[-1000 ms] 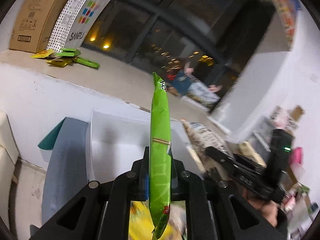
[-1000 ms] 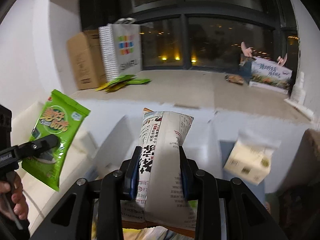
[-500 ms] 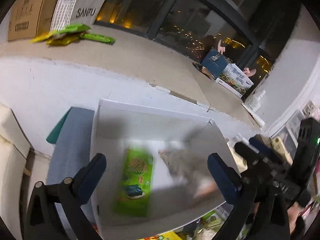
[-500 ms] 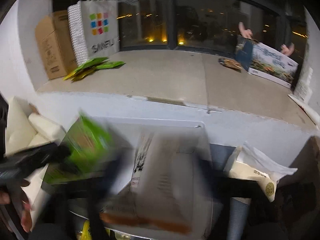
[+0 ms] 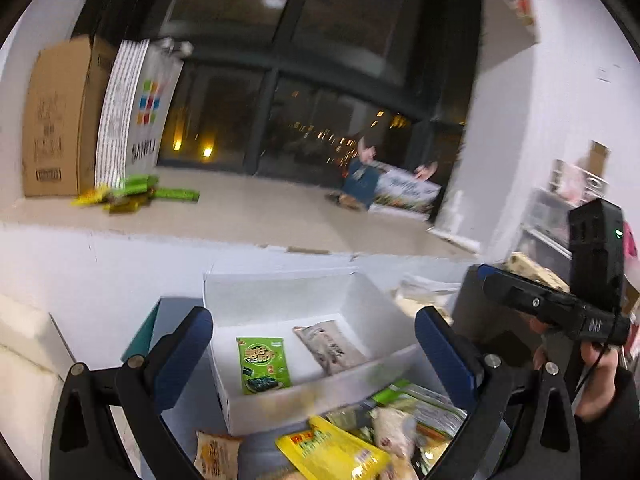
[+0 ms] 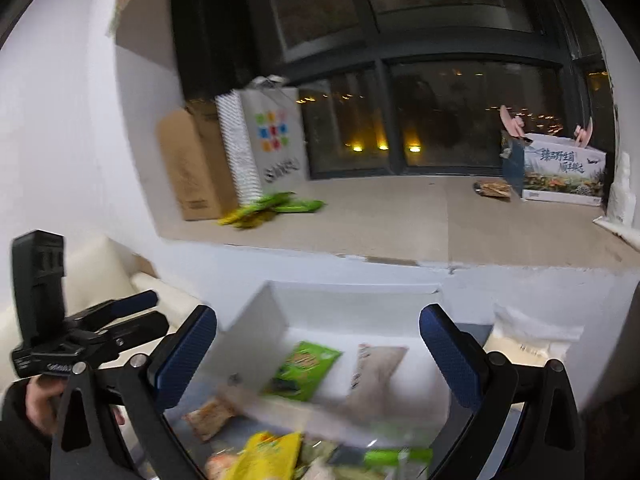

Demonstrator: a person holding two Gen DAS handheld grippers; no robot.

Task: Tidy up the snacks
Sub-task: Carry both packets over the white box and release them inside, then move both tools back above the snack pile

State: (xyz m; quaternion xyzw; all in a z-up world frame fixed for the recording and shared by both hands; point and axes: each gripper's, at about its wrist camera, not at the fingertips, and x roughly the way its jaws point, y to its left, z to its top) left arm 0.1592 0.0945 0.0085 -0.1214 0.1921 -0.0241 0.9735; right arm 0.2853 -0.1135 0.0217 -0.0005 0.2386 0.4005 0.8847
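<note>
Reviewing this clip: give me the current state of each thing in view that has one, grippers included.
left gripper: open, nothing between the pads.
right gripper: open, holding nothing.
white box: open-topped, two packets inside.
green seaweed packet: lying flat in the box.
grey printed packet: lying flat beside it, apart.
loose snack pile: outside the box, unsorted.

In the box [image 5: 280,292] we see two packets side by side — seaweed packet [image 5: 262,364] left, paper-wrapped packet [image 5: 330,346] right — with the snack pile [image 5: 360,440] just before it.
</note>
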